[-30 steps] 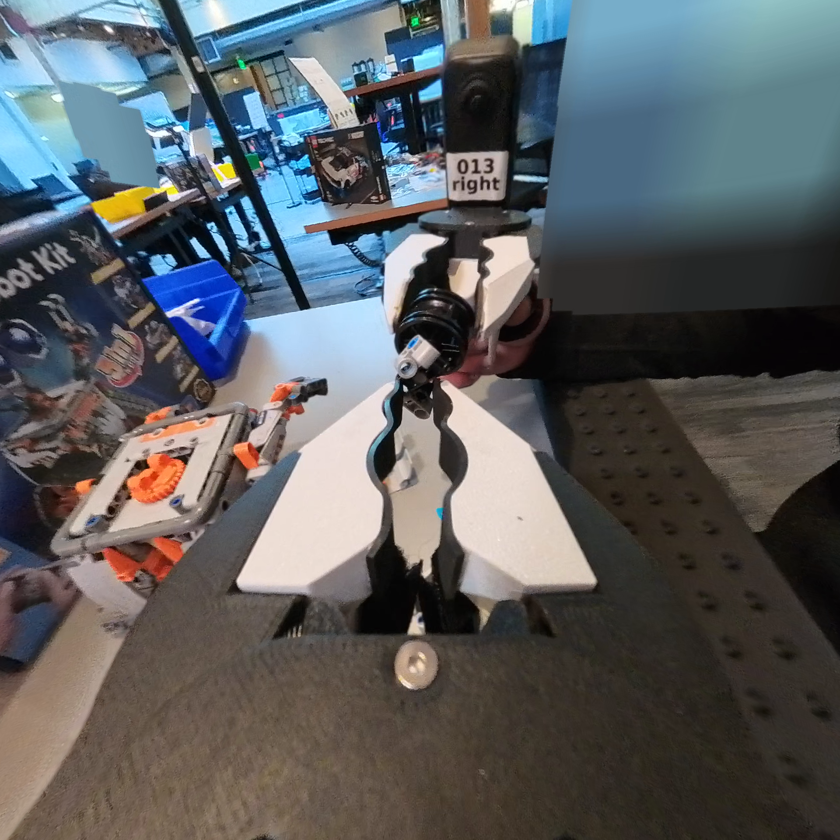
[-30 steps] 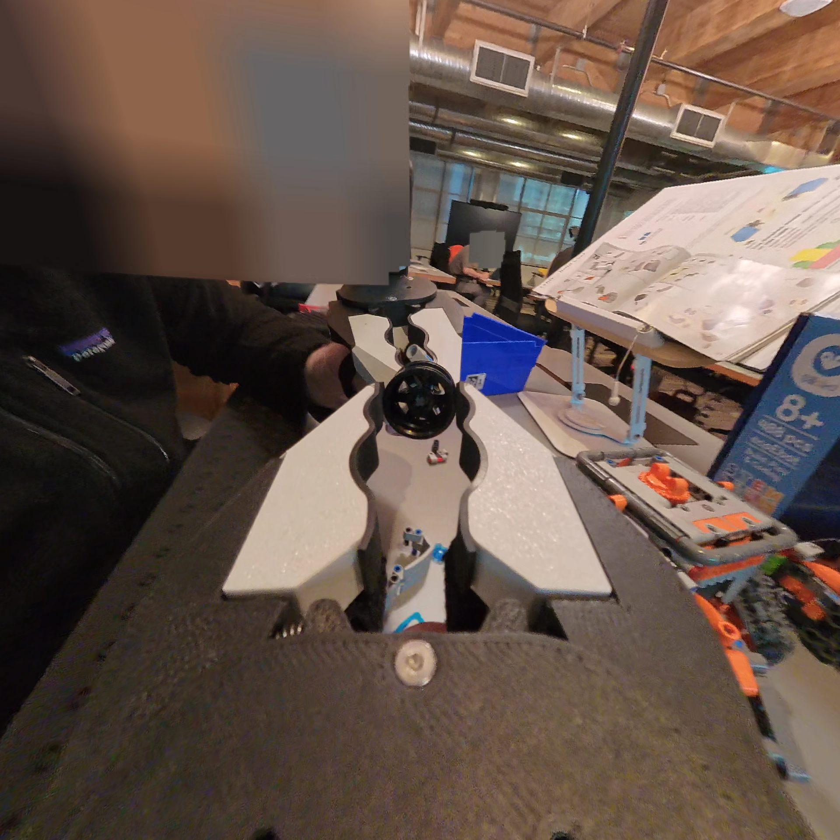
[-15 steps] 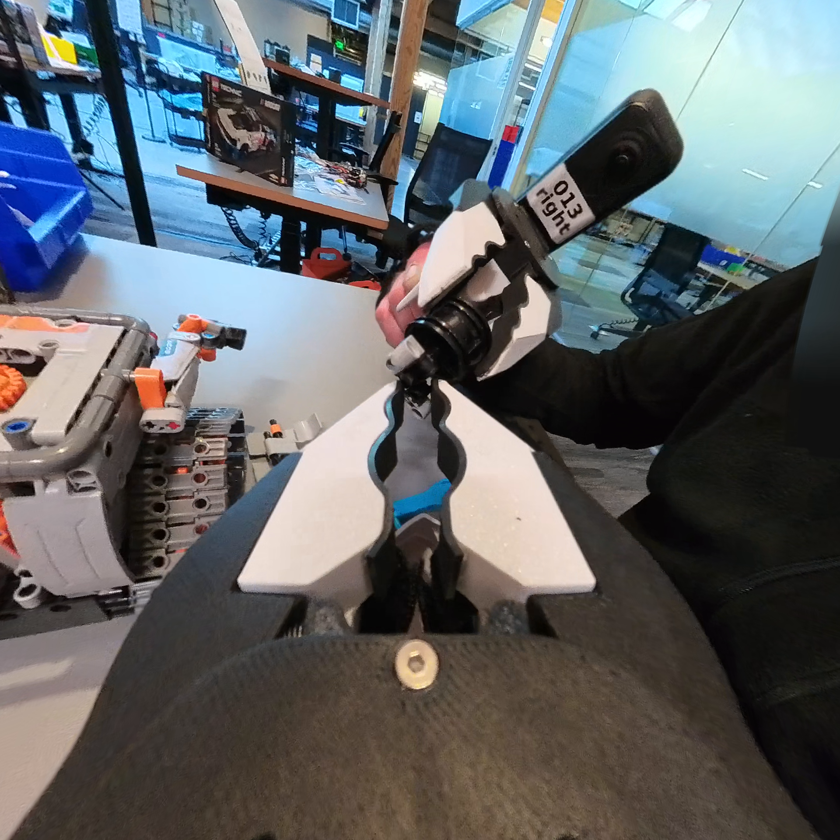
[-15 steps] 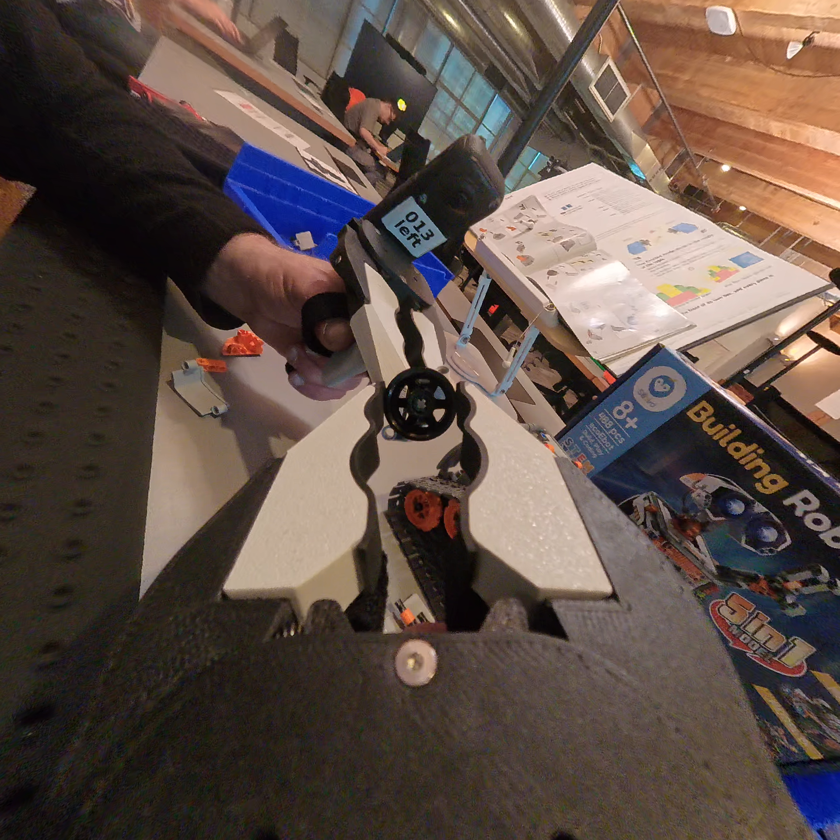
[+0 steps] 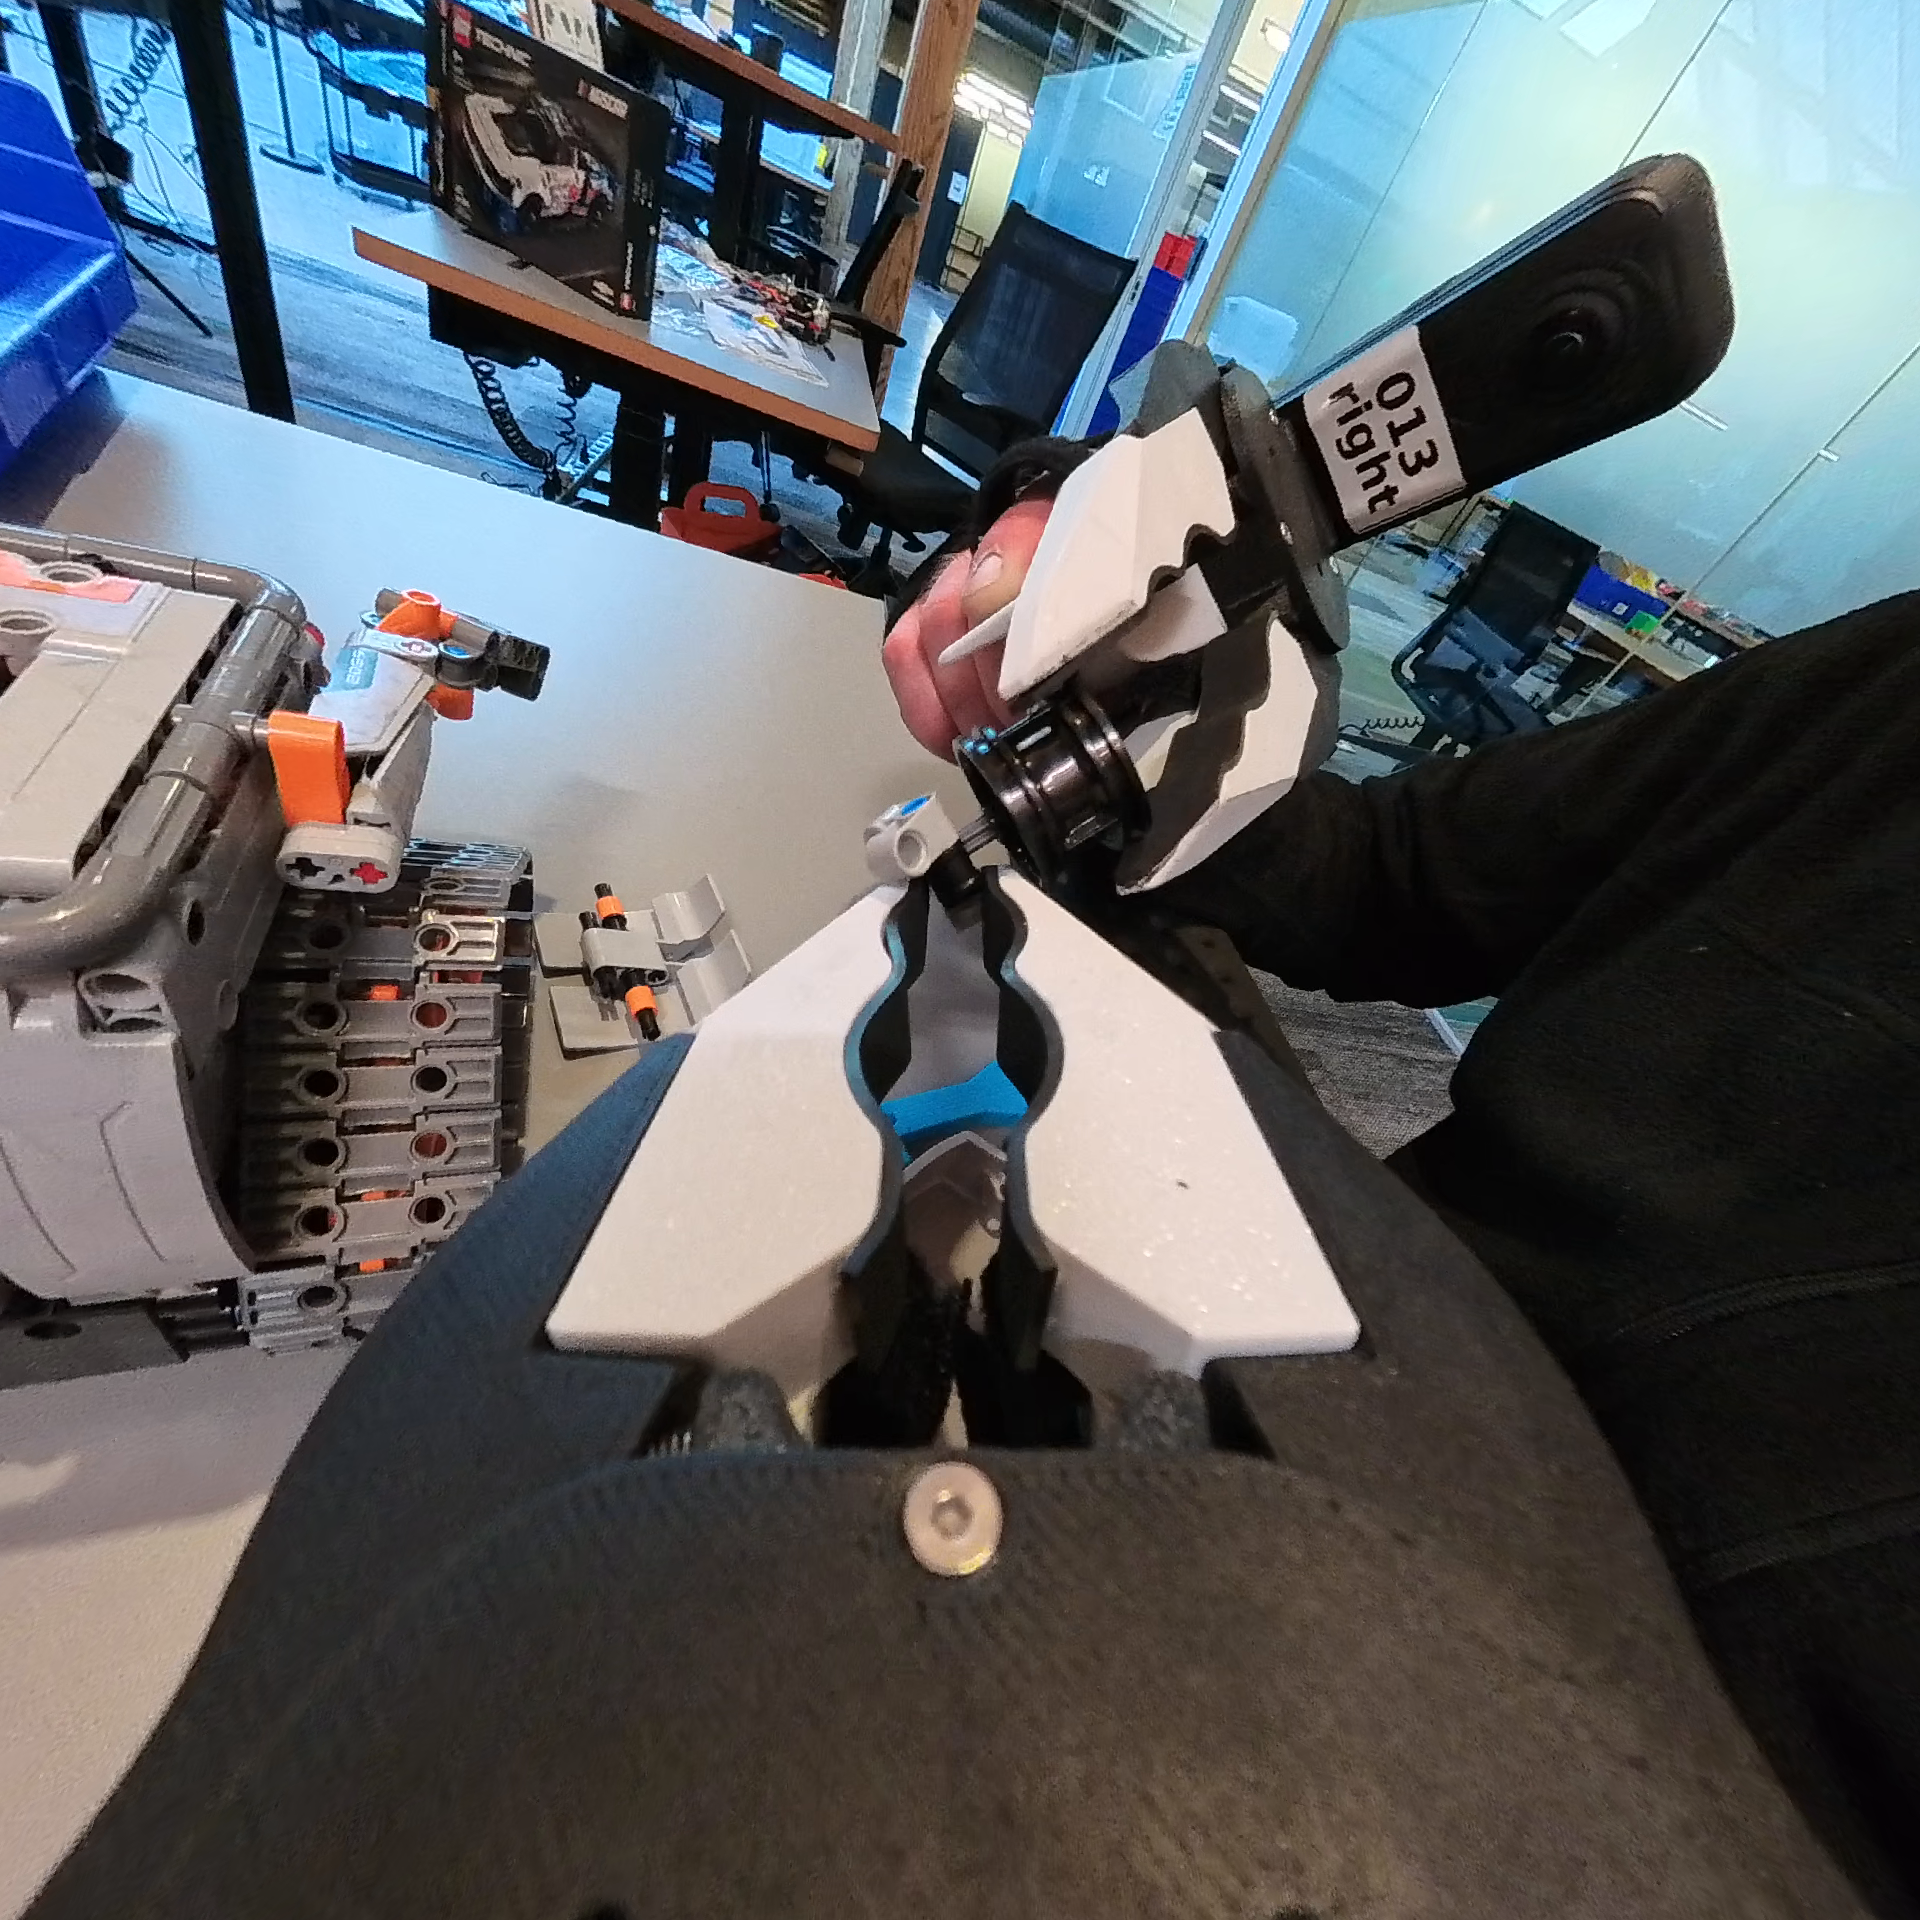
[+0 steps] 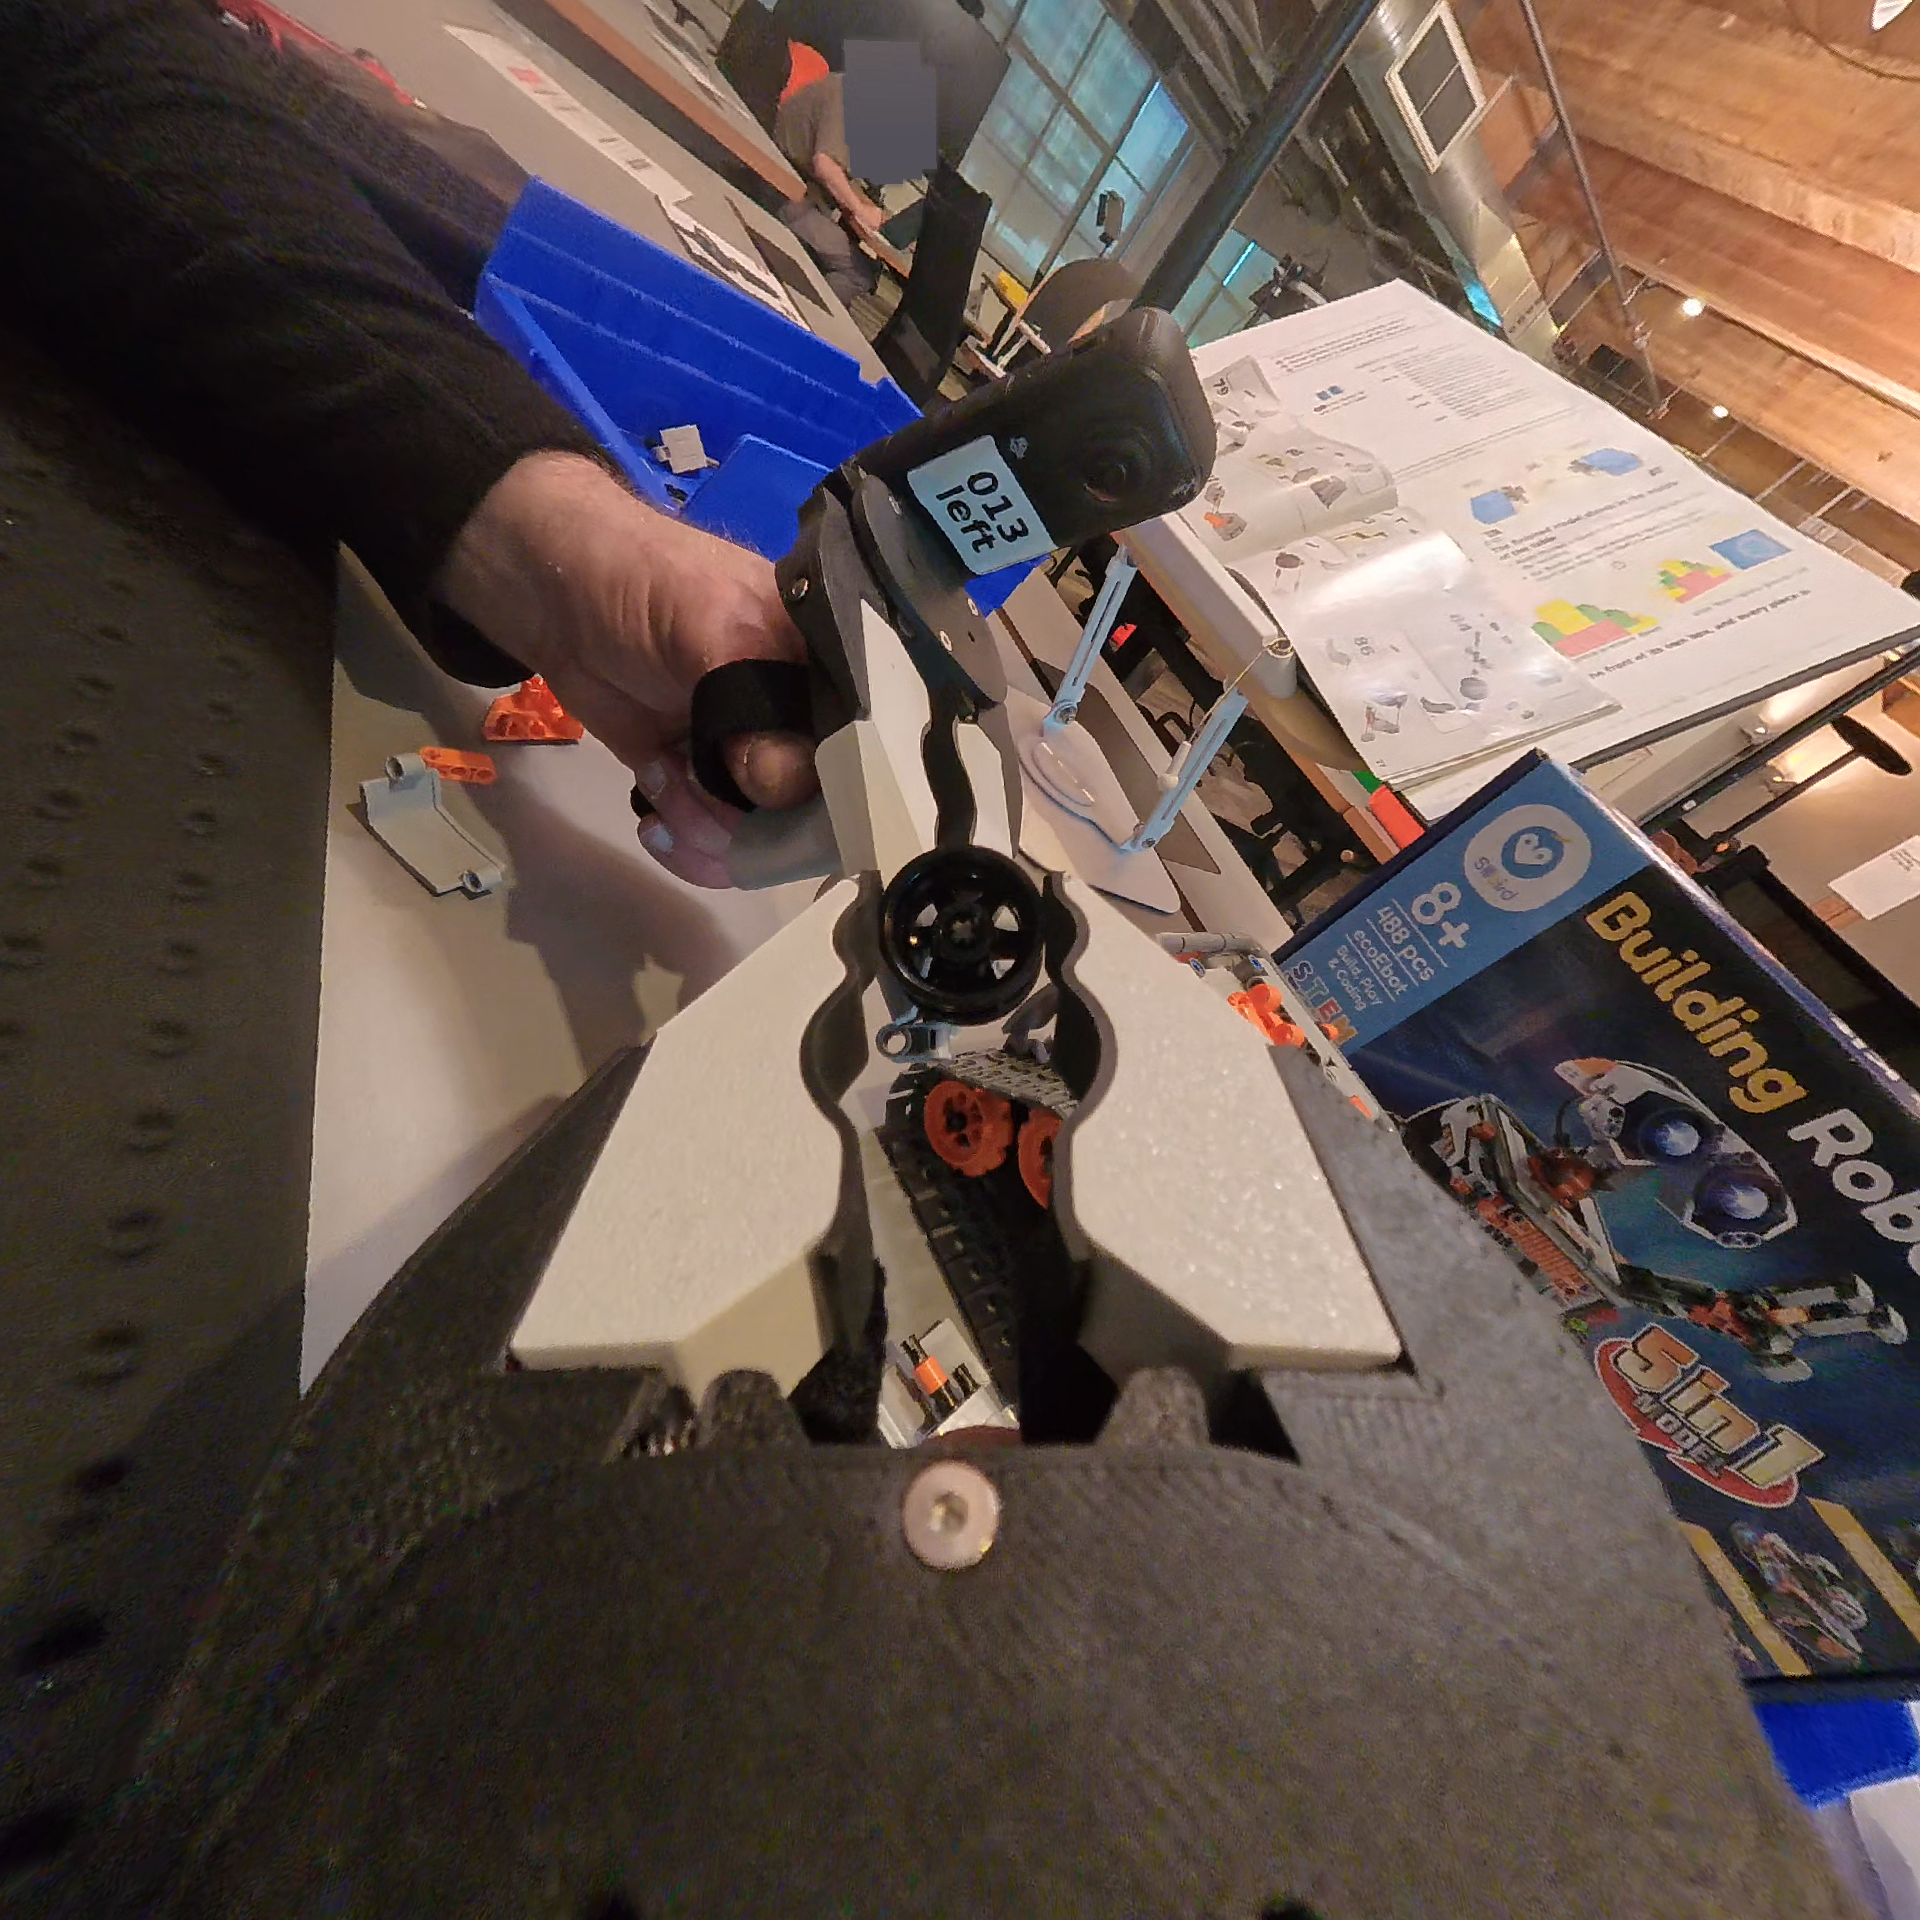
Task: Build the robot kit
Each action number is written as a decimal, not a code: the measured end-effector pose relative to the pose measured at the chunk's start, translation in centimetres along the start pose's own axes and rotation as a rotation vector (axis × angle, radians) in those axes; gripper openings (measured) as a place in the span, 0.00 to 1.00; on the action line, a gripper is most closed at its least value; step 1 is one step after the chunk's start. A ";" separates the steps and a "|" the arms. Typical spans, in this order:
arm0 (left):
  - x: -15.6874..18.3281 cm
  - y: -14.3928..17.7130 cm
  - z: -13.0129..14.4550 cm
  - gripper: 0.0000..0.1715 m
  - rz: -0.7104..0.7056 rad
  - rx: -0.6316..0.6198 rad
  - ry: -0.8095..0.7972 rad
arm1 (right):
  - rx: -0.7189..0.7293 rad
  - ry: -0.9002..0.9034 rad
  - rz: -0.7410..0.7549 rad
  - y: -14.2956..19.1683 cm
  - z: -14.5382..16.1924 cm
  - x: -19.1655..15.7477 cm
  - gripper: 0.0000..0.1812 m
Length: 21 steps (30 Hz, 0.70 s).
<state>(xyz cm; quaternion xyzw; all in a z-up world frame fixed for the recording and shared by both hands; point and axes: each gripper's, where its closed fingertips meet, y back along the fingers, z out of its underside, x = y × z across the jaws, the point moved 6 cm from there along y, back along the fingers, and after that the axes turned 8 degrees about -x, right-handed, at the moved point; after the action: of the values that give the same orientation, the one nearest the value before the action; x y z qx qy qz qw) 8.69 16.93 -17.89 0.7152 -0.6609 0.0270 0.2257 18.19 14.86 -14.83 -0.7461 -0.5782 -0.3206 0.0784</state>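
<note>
Left tool (image 5: 956, 894) and right tool (image 6: 961, 935) meet tip to tip, both clamped, each hand-held.

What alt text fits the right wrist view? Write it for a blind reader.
The right gripper clamps a black spoked plastic wheel, meeting the left gripper held by a hand. Beneath sit a grey-and-orange tracked brick model, a grey table and a blue toy box.
</note>
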 end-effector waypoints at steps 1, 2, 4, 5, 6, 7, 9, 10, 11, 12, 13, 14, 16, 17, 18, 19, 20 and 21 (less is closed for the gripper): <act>0.0 0.0 0.0 0.05 -0.001 -0.001 0.000 | -0.001 0.000 -0.001 0.0 0.0 0.0 0.16; 0.0 0.0 0.0 0.04 0.000 -0.002 0.001 | -0.001 0.000 -0.001 0.0 0.0 0.0 0.16; 0.0 0.0 0.0 0.04 0.000 -0.003 0.000 | 0.000 0.000 -0.003 0.0 0.0 0.0 0.16; 0.0 -0.1 0.0 0.04 0.000 -0.004 0.000 | 0.000 0.000 -0.004 0.0 0.1 0.0 0.16; 0.0 -0.1 0.0 0.04 0.000 -0.004 0.000 | 0.000 0.001 -0.005 0.0 0.1 0.0 0.16; 0.0 -0.1 0.1 0.04 -0.002 -0.005 -0.001 | 0.000 0.001 -0.005 0.0 0.1 0.0 0.16; 0.0 0.0 0.0 0.04 -0.008 -0.006 -0.008 | 0.002 -0.002 -0.008 0.0 0.1 0.0 0.16; 0.0 0.0 0.0 0.04 -0.014 -0.005 -0.015 | 0.006 -0.006 -0.009 0.0 0.1 0.1 0.16; 0.1 0.1 -0.1 0.04 -0.023 0.000 -0.027 | 0.014 -0.018 -0.012 0.1 0.2 0.2 0.16; 0.2 0.2 -0.2 0.04 -0.033 0.007 -0.045 | 0.029 -0.038 -0.017 0.2 0.1 0.3 0.16; 0.3 0.3 -0.4 0.05 -0.043 0.014 -0.064 | 0.047 -0.063 -0.024 0.4 0.2 0.6 0.16; 0.5 0.4 -0.6 0.05 -0.059 0.020 -0.084 | 0.064 -0.092 -0.032 0.6 0.2 0.8 0.17; 0.7 0.8 -1.0 0.04 -0.110 0.024 -0.135 | 0.085 -0.157 -0.056 0.8 0.6 1.4 0.16; 0.8 0.9 -1.1 0.04 -0.135 0.022 -0.164 | 0.093 -0.188 -0.071 0.8 0.7 1.6 0.16; 0.9 0.9 -1.2 0.04 -0.154 0.020 -0.190 | 0.105 -0.216 -0.088 0.9 0.9 1.8 0.16; 1.1 1.0 -1.4 0.04 -0.165 0.024 -0.210 | 0.123 -0.243 -0.103 1.0 0.9 1.9 0.16; 1.2 1.1 -1.5 0.04 -0.175 0.030 -0.230 | 0.139 -0.268 -0.118 1.1 0.9 2.1 0.16; 1.3 1.1 -1.6 0.04 -0.184 0.027 -0.248 | 0.151 -0.289 -0.136 1.1 1.0 2.2 0.16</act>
<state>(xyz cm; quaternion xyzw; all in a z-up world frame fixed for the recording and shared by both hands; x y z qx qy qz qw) 8.20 16.22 -15.71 0.7736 -0.6149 -0.0737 0.1342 19.91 16.77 -14.09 -0.7356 -0.6551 -0.1701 0.0282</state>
